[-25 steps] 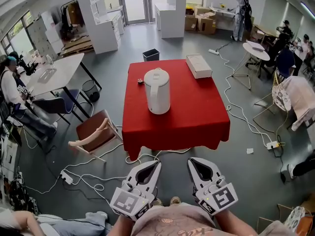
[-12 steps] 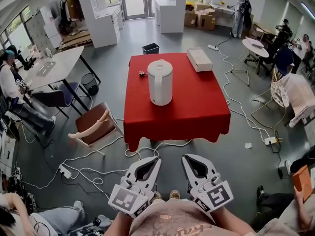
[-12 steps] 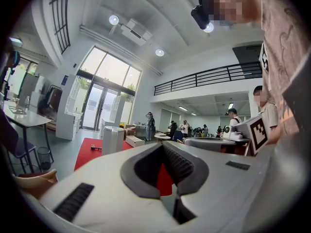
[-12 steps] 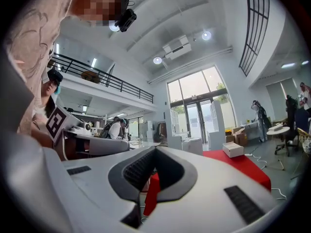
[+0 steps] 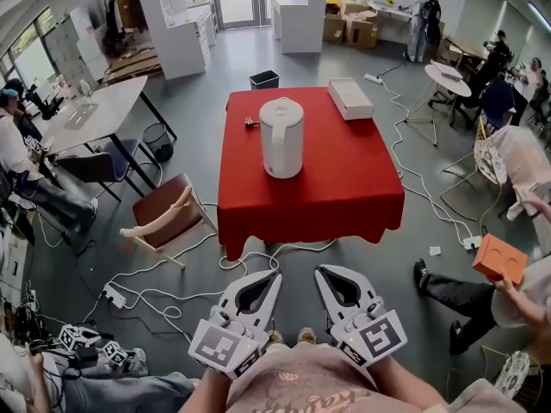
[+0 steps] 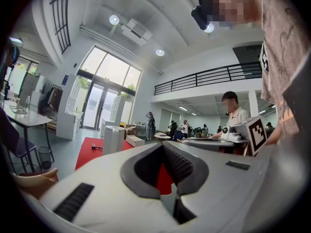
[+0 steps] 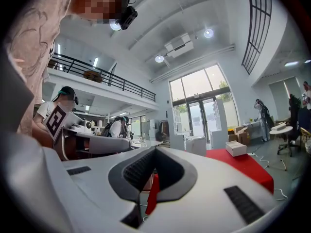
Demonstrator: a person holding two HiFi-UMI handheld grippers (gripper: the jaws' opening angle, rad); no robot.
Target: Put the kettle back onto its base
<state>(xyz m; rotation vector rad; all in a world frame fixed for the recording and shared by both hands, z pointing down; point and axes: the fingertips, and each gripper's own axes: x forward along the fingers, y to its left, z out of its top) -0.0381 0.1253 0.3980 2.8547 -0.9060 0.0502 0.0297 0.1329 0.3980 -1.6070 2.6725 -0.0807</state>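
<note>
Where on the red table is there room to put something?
The near half of the table, in front of the kettle, is bare; so is the right side, nearer than the box. The far end is busier: kettle, box and a small dark thing.

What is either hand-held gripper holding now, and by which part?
Nothing. The left hand-held gripper and the right hand-held gripper are shut and empty; the kettle stands apart on the table.

white box [image 5: 350, 98] on red table [image 5: 344, 188]; black bin [image 5: 264, 79] behind.
</note>
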